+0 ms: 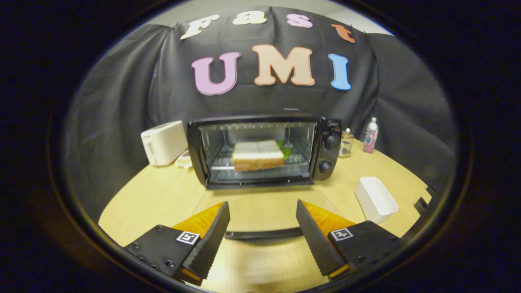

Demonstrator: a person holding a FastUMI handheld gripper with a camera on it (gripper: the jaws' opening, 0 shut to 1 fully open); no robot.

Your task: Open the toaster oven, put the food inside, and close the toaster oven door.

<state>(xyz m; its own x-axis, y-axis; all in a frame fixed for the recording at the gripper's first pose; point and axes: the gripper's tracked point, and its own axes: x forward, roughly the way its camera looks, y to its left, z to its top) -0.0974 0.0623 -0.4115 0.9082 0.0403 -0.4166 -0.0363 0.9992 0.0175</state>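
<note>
Sandwich in, door down, closing left to do.

On the table (154, 199), left to right: white toaster (163, 142) near the far left edge, black toaster oven (264, 150) at the far middle, small jar (346, 143) and bottle (370, 135) by the far right edge, white tray (375, 199) nearer on the right. Sandwich (257, 155) resting on the rack inside the toaster oven, so the food part looks done. Door (260, 205) folded flat toward the gripper (263, 228), glass clear enough to show the wood under it. Door handle (263, 234) lying crosswise, left to right, straight between the two fingers and a little below their tips. Fingers spread wide, holding nothing, not touching the handle. Likely next: dip under that handle bar and lift up and away toward the oven. Possible slip if the push goes off-centre.
</note>
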